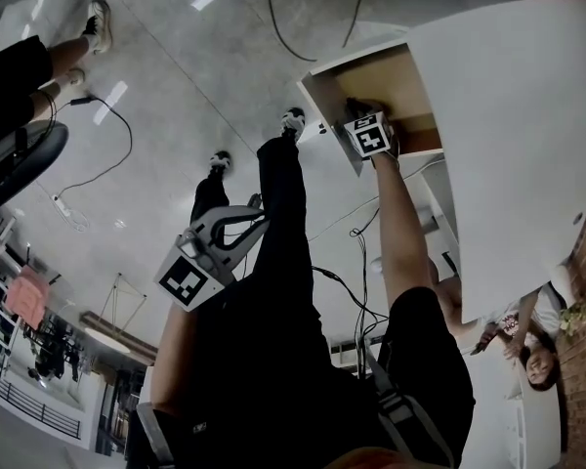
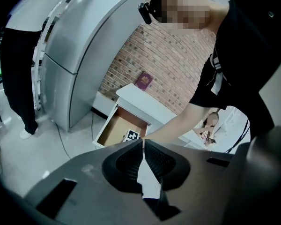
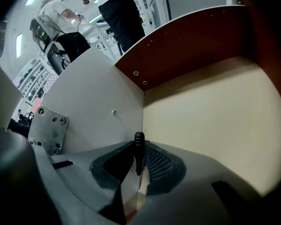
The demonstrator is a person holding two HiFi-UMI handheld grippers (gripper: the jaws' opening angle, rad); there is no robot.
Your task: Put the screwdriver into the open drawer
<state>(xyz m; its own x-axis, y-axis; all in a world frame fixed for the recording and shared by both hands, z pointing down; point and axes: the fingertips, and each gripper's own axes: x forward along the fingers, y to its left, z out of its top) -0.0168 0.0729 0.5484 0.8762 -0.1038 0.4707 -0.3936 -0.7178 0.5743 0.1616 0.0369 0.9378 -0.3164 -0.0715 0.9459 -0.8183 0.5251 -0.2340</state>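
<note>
The black-handled screwdriver [image 3: 139, 151] stands upright between the jaws of my right gripper [image 3: 139, 149], which is shut on it. That gripper [image 1: 359, 110] reaches inside the open drawer [image 1: 396, 78], above the pale drawer floor [image 3: 210, 107] and close to the white side wall [image 3: 96, 102]. In the head view the screwdriver itself is hidden. My left gripper [image 1: 252, 211] hangs low beside my leg, far from the drawer, its jaws closed with nothing in them [image 2: 143, 143]. In the left gripper view the drawer [image 2: 113, 129] shows in the distance with the right gripper's marker cube [image 2: 132, 135] in it.
The white desk top [image 1: 527, 115] overhangs the drawer on the right. Cables [image 1: 107, 145] trail over the floor and an office chair [image 1: 20, 159] stands at the left. A grey cabinet [image 2: 79, 46] and a brick wall [image 2: 173, 64] lie beyond the desk; a purple book [image 2: 144, 81] rests on it.
</note>
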